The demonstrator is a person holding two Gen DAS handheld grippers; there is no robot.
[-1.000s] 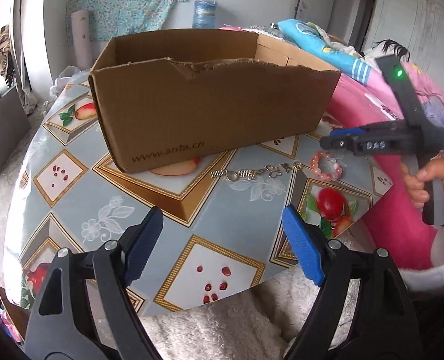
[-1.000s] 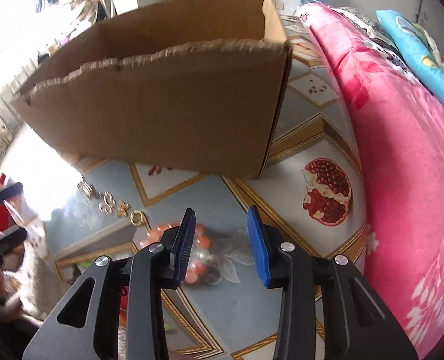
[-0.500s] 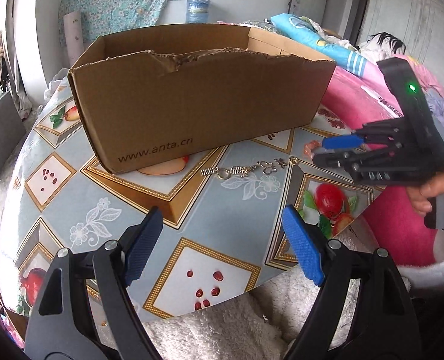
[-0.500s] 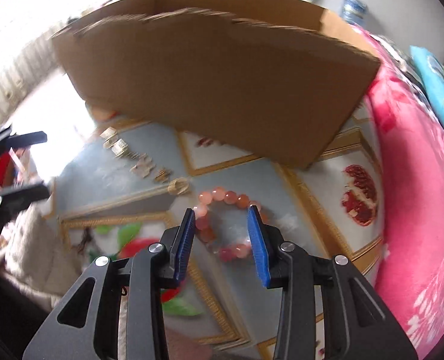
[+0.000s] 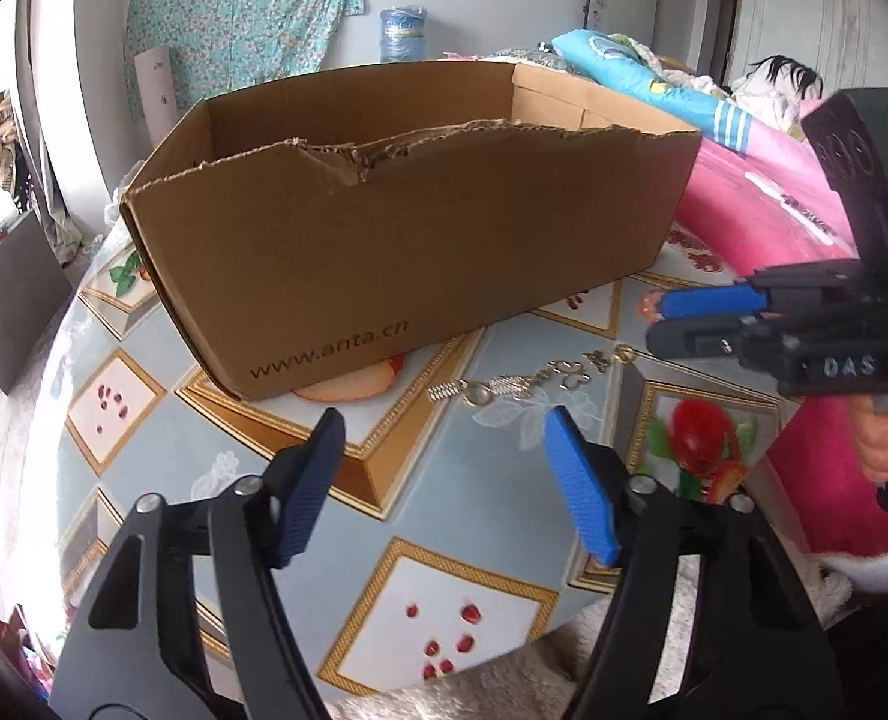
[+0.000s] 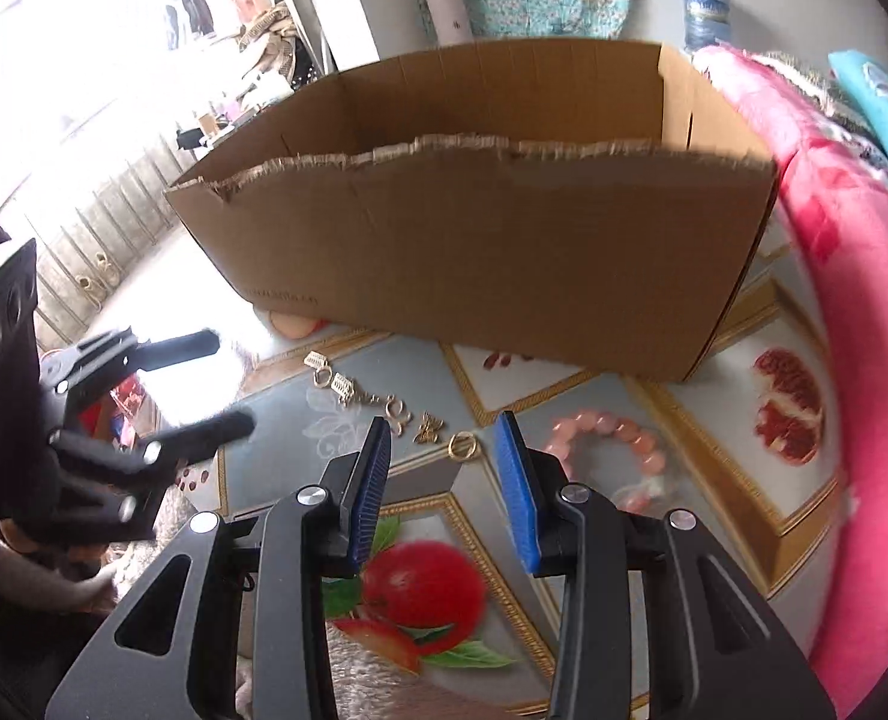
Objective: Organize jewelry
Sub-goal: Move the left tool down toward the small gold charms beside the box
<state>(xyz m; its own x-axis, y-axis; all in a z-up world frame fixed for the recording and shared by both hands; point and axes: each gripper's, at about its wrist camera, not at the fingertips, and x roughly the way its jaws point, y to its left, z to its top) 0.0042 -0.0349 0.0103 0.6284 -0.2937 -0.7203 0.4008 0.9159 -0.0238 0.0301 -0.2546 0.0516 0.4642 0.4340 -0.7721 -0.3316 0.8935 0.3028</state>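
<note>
An open cardboard box (image 5: 420,240) stands on the patterned table; it also shows in the right wrist view (image 6: 504,252). A row of small gold and silver jewelry pieces (image 5: 528,381) lies in front of it, seen in the right wrist view (image 6: 384,402) with a gold ring (image 6: 464,446). A pink bead bracelet (image 6: 612,441) lies to the right of them. My left gripper (image 5: 444,480) is open and empty, just short of the jewelry row. My right gripper (image 6: 444,480) is open and empty above the ring; it shows in the left wrist view (image 5: 666,321).
The table (image 5: 252,438) has a fruit-pattern cloth and a rounded front edge. A pink blanket (image 6: 864,330) rises along the right side. A wall, a hanging cloth and a water bottle (image 5: 403,33) are behind the box.
The right gripper swung left from over the pink bracelet to over the gold ring. The left gripper moved closer to the jewelry row and box.
</note>
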